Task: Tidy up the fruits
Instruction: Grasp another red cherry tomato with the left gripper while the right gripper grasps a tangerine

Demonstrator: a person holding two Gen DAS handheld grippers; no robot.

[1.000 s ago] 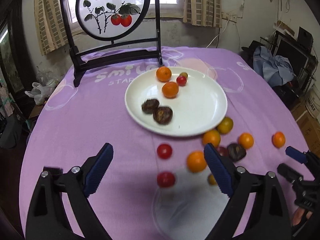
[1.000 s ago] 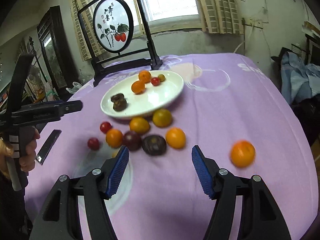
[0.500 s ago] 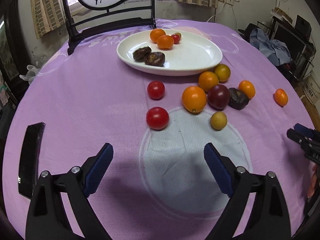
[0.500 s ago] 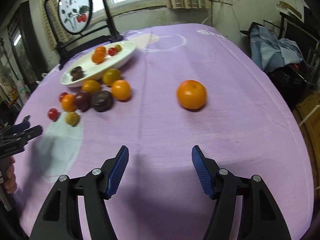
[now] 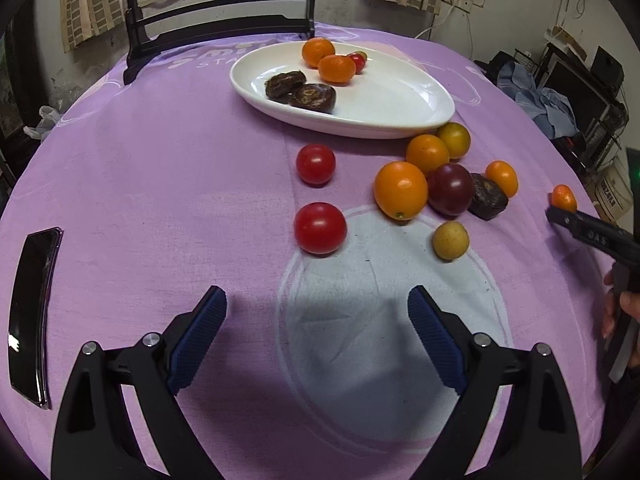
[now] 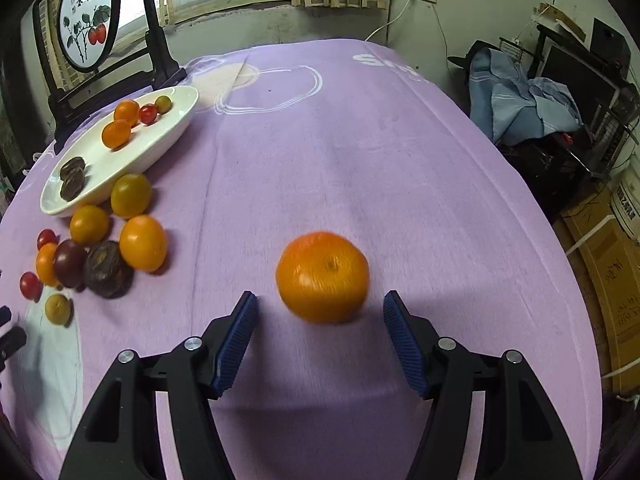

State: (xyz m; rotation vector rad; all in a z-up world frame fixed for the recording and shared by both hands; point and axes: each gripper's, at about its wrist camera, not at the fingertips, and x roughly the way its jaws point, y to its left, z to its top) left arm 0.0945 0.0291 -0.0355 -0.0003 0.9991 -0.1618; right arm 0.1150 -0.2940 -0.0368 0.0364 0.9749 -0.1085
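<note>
A white plate (image 5: 394, 94) holds two oranges, a small red tomato and two dark brown fruits. Loose fruit lies in front of it: two red tomatoes (image 5: 320, 228), a large orange (image 5: 400, 190), a dark purple fruit (image 5: 450, 189) and a small yellow one (image 5: 450, 240). My left gripper (image 5: 316, 296) hangs open and empty over the cloth, short of the nearer tomato. A lone orange (image 6: 322, 276) lies apart on the right. My right gripper (image 6: 320, 298) has its jaws closing, with the orange just ahead of the fingertips and partly between them, untouched.
A black phone (image 5: 32, 312) lies at the left on the purple cloth. A framed round picture on a black stand (image 6: 86, 12) rises behind the plate (image 6: 168, 128). Beyond the table's right edge are clothes (image 6: 520, 96) and cardboard boxes (image 6: 608, 280).
The left gripper sank toward the cloth, nearer the red tomatoes. The right gripper swung away from the fruit cluster and down to the lone orange, now right at its fingertips.
</note>
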